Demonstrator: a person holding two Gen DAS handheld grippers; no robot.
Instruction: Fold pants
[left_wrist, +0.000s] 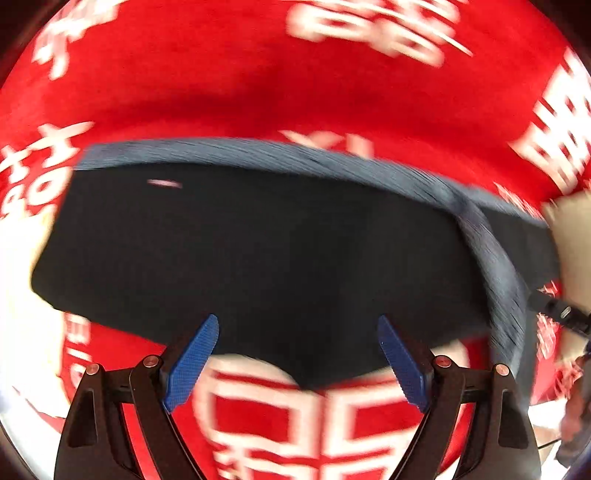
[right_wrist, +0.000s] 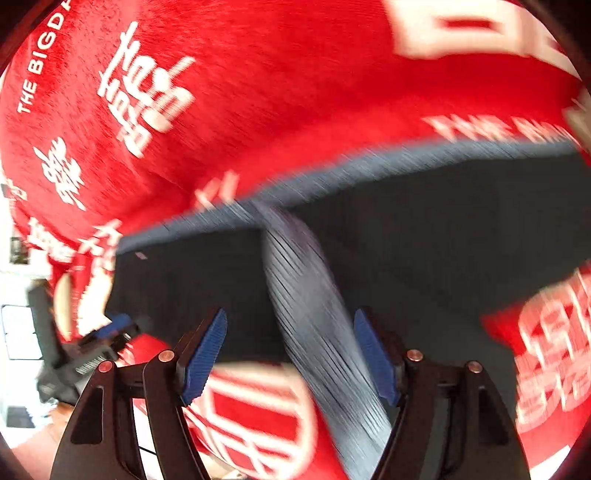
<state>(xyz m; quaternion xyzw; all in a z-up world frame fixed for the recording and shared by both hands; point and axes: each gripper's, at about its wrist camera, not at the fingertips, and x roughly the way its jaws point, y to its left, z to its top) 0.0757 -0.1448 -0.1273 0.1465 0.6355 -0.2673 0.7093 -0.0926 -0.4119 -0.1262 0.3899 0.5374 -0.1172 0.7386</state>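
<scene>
Dark navy pants (left_wrist: 258, 251) with a grey-blue ribbed waistband (left_wrist: 258, 151) lie flat on a red cloth. In the left wrist view my left gripper (left_wrist: 298, 325) is open, its blue pads (left_wrist: 192, 362) over the pants' near edge, holding nothing. In the right wrist view the pants (right_wrist: 424, 229) lie ahead, and a ribbed waistband strip (right_wrist: 314, 317) runs between the open jaws of my right gripper (right_wrist: 291, 317); whether it touches the pads is unclear. Both views are motion-blurred.
The red cloth (left_wrist: 258, 81) with white lettering covers the surface under the pants. The other gripper (right_wrist: 92, 343) shows at the left edge of the right wrist view, and at the right edge of the left wrist view (left_wrist: 557, 310).
</scene>
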